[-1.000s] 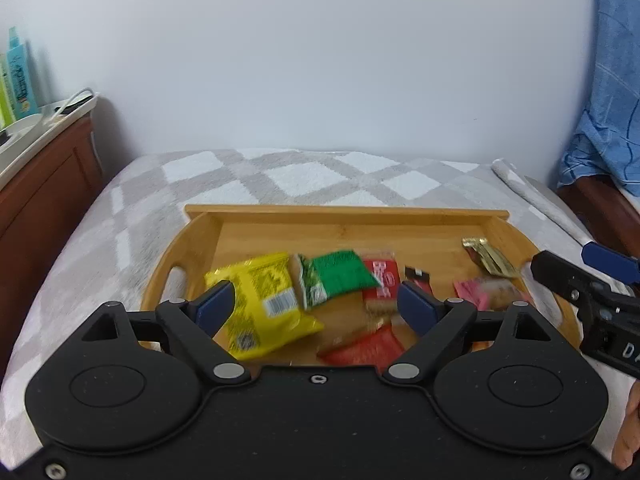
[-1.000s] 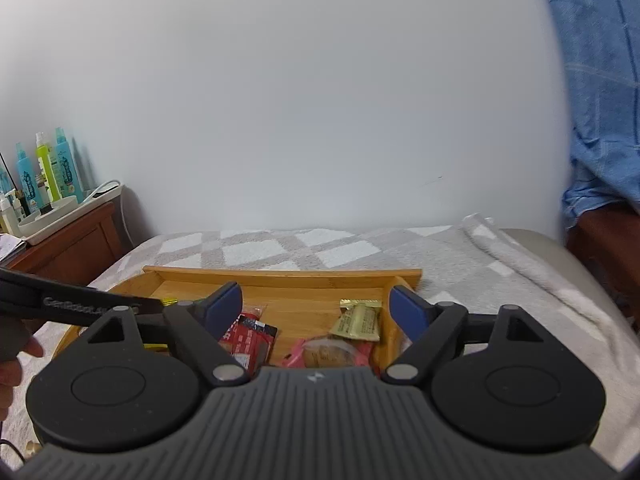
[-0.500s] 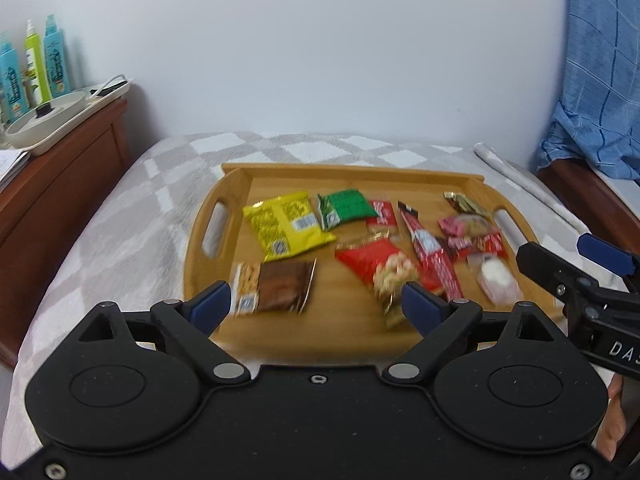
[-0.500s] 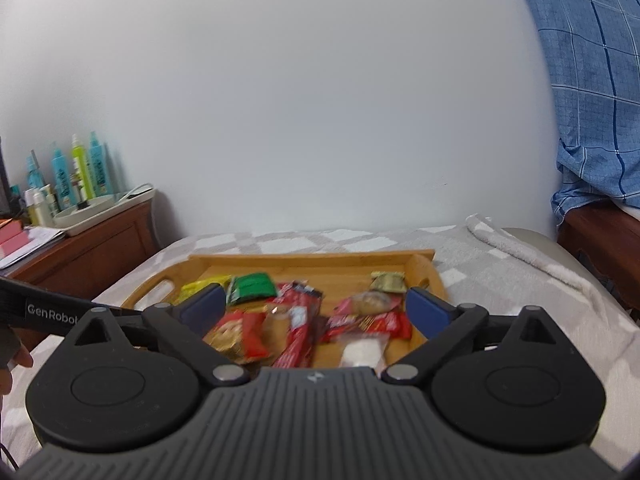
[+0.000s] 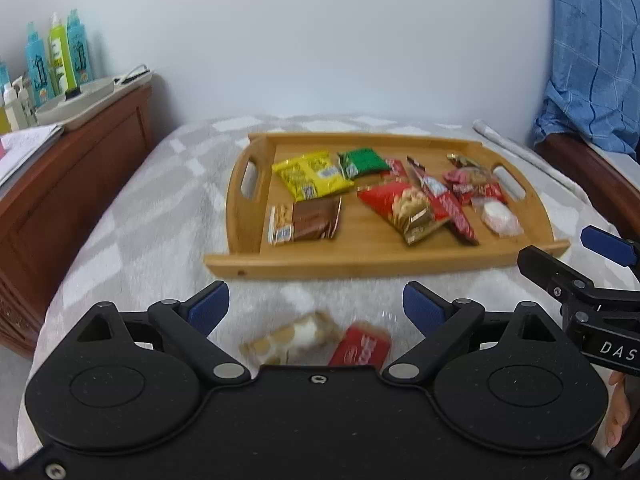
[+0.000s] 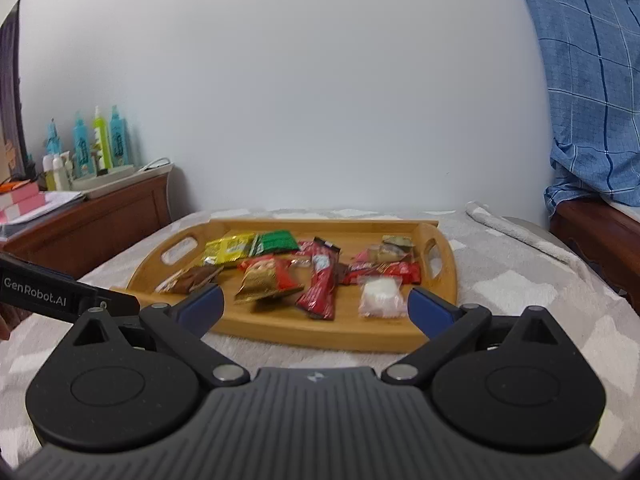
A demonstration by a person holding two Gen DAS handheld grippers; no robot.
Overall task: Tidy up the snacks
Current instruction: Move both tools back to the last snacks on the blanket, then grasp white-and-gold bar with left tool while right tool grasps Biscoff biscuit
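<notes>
Sorting under way: most snacks lie in the rimmed bamboo tray point(image 5: 400, 258) on the bed. Your left gripper point(image 5: 316, 306), fingers apart and empty, hovers over two stray packets, a clear biscuit pack point(image 5: 288, 338) and a red wrapper point(image 5: 360, 347). Your right gripper point(image 6: 314, 304) is likewise spread, empty. Next, probably: descend, pinch one stray.

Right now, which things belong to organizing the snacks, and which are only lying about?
Job: wooden tray, yellow packet, green packet, two packets on the blanket.
Not the job: bottles, blue cloth, rolled towel.
</notes>
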